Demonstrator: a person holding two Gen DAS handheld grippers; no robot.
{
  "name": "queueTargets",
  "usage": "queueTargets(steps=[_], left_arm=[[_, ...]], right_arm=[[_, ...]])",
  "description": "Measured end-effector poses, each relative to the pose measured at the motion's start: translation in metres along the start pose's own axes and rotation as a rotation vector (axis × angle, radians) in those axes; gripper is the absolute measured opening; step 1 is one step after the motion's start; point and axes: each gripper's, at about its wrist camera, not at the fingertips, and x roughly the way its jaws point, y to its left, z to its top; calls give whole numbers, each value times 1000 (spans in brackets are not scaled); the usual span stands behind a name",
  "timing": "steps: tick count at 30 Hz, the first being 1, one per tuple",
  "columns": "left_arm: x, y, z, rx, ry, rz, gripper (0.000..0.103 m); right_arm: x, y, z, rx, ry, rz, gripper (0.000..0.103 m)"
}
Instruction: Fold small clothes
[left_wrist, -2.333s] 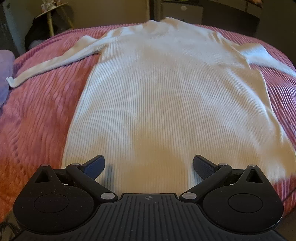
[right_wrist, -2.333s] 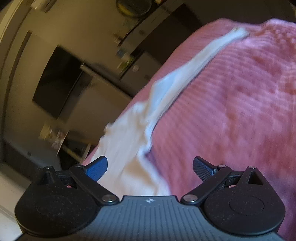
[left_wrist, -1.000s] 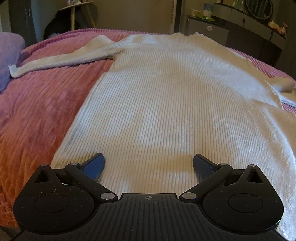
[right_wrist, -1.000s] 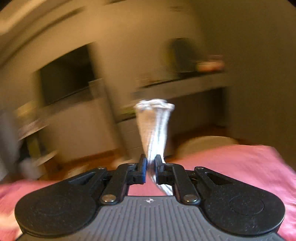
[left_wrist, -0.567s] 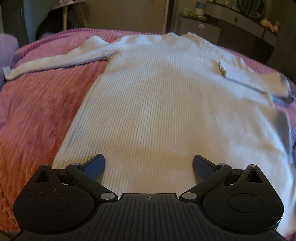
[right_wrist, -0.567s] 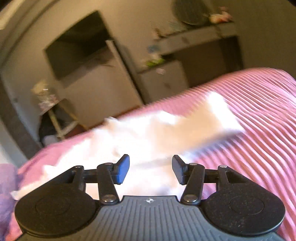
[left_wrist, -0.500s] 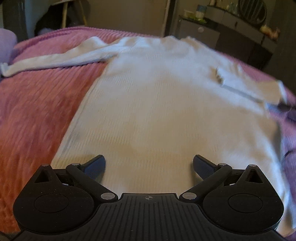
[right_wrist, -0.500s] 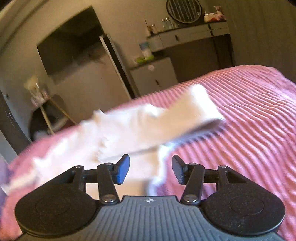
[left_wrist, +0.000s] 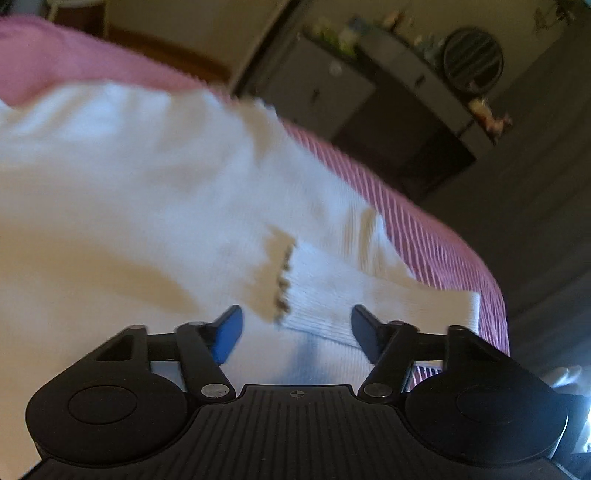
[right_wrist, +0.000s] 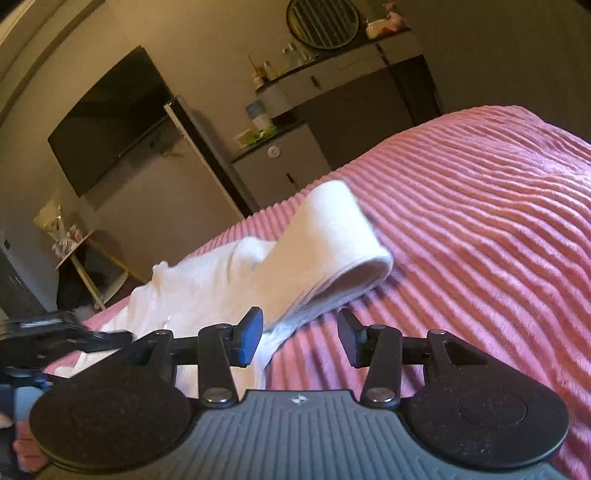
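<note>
Both claws gape over the white sweater (left_wrist: 129, 192).

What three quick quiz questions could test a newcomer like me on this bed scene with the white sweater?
1. True or false: the right gripper is clamped on the sweater sleeve.
2. Where does the sleeve's cuff lie? A) folded onto the sweater body B) hanging off the bed C) under a pillow
3. Fill in: the sweater lies on a ribbed ____ bedspread.

Key:
1. False; its jaws stand open with nothing between them.
2. A
3. pink

The left gripper is open too.
</note>
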Motion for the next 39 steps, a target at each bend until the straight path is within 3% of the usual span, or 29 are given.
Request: queueTargets(steps=[4,7,9,16,19,21,26,31,33,35,37,38,39], left_arm=[[38,-3,3,-37,82,-31,38],[54,-5,1,-90,108,-93,14],[58,-7,1,-119,103,-106,10],[1,-27,21,32,-94,-89,9],[-38,-24,26,144,-224,-4,9],[-56,-13,28,182,-269,69,9],[-59,37,28,86,-248,232,10],[-53,64,19,16,-200,246,17],[-55,69,21,2,-194,222,35],[-48,69,26,-12,-198,190,41],[-42,70,31,-29,-196,174,37],[-40,72,31,-30,-192,169,28],[-38,73,32,-31,-184,165,11]], right_arm=[[10,-9,0,50,24,18,47],[15,-11,0,71,34,41,47],[15,-10,0,63,31,49,47],[12,-11,0,83,35,61,47],[12,-10,0,79,34,59,48],[14,-8,-1,76,40,62,49],[17,1,-5,40,63,75,50],[18,5,-6,19,64,74,55],[19,5,-5,19,64,72,55],[20,5,-6,23,71,74,55],[22,4,-6,29,80,77,55],[23,4,-7,29,82,77,55],[23,4,-7,27,83,76,55]])
